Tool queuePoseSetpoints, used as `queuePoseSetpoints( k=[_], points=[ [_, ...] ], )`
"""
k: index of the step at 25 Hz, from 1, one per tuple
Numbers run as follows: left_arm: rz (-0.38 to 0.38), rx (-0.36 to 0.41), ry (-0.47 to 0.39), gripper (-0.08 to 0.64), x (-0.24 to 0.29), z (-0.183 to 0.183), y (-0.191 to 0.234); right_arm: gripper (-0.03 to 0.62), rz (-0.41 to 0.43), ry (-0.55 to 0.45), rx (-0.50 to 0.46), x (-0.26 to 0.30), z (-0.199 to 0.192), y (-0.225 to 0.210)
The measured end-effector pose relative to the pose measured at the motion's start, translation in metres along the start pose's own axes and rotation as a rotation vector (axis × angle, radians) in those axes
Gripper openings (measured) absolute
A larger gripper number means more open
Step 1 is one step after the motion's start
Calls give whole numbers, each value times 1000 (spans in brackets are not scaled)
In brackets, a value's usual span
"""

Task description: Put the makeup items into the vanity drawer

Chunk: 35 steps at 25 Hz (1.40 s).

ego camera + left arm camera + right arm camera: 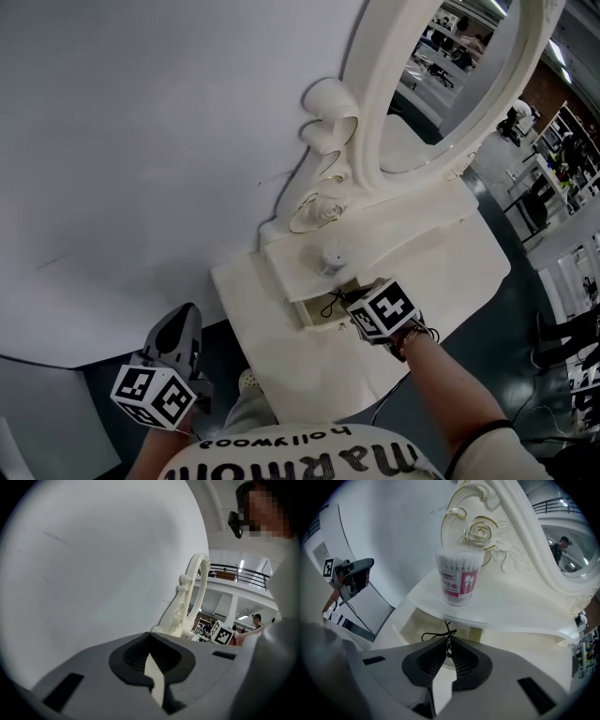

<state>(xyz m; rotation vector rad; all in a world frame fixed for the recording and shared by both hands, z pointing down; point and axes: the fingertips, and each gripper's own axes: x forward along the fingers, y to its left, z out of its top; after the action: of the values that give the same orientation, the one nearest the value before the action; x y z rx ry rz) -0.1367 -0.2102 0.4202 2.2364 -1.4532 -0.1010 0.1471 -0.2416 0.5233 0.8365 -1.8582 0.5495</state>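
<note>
A thin black hair tie hangs pinched at the tips of my right gripper, which is shut on it just above the open vanity drawer. In the head view the same gripper sits at the drawer's front with the hair tie dangling over it. A clear tub of cotton swabs stands on the shelf above the drawer. My left gripper is low at the left, away from the vanity; its jaws are shut with nothing in them.
The white vanity carries an oval mirror in a carved frame with gold rose trim. A plain white wall stands behind. A person's arm and printed shirt fill the bottom of the head view.
</note>
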Motion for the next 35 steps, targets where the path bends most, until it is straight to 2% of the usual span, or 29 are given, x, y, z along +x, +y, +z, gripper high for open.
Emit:
queuePoseSetpoints(
  k=[5, 18, 35],
  points=[
    [7, 0, 2, 8, -1, -2, 2, 49, 3, 24, -31, 6, 0, 0],
    [20, -8, 6, 8, 0, -5, 7, 51, 48, 41, -26, 18, 4, 1],
    [27, -14, 1, 8, 4, -4, 14, 51, 57, 72, -58, 23, 4, 4]
  ],
)
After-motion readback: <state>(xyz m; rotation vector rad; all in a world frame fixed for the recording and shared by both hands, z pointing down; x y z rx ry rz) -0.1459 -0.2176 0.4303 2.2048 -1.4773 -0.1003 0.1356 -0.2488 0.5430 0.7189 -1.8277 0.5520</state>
